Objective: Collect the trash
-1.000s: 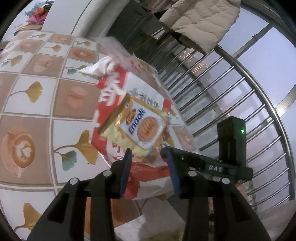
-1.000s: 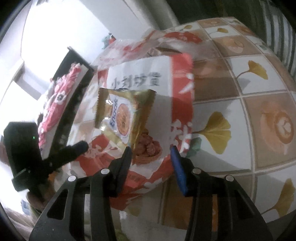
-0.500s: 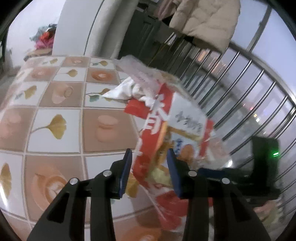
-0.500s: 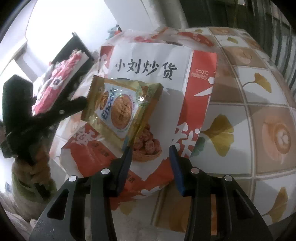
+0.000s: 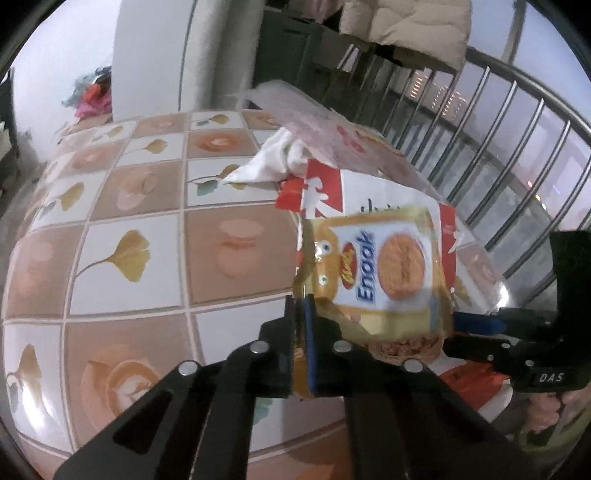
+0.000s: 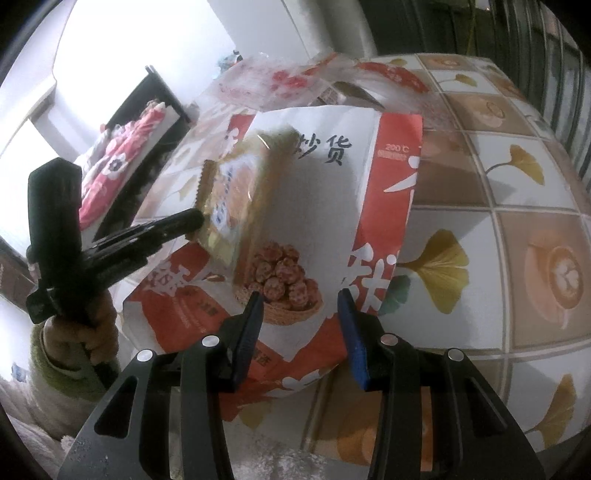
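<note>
Gold wrapper (image 5: 373,280) between left fingers (image 5: 309,343)

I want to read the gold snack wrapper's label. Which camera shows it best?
Left wrist: the gold snack wrapper faces the camera, its "Enaak" label readable. The right wrist view shows it edge-on and blurred.

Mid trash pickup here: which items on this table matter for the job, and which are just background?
Job items:
- gold snack wrapper, pinched in the left gripper
- big red-and-white paper bag, between the right gripper's jaws
- crumpled white tissue
- clear plastic wrapper

Background:
- tiled tablecloth
- metal railing
- beige coat
</note>
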Available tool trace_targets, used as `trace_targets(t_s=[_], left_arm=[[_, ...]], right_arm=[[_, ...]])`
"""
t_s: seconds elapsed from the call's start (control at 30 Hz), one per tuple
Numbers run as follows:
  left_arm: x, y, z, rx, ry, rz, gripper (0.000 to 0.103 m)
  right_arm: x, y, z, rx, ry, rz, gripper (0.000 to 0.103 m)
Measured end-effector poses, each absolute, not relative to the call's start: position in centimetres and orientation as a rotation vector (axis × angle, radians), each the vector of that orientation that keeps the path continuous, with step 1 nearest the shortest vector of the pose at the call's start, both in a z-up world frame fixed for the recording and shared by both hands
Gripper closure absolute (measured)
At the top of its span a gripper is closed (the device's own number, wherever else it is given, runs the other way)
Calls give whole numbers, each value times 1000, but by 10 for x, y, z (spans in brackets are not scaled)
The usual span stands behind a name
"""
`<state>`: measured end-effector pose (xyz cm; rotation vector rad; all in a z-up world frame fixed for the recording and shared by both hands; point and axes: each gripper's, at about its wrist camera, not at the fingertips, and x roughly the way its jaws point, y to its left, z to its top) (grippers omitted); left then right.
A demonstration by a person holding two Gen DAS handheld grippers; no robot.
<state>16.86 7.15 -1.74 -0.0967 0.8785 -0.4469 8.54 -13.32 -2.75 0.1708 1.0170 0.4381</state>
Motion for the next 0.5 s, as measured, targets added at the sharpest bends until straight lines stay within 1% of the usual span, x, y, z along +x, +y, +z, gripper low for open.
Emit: trace_targets(t_s=[0.1, 0.23, 0.3, 0.37, 0.5], left_arm=[[166, 80, -15, -113, 864, -410, 103], [165, 93, -14, -169, 871, -390, 103], [162, 93, -15, -174, 879, -391, 103], [157, 90, -18, -158, 883, -396, 103], [152, 83, -23, -139, 892, -414, 103]], right_arm=[[85, -135, -28, 179, 1019, 438, 64], [85, -141, -27, 229, 1028, 438, 64], [83, -149, -22, 264, 1012, 432, 61], [81, -159, -15, 301, 994, 418, 60], [81, -179, -15, 417, 1014, 393, 55]])
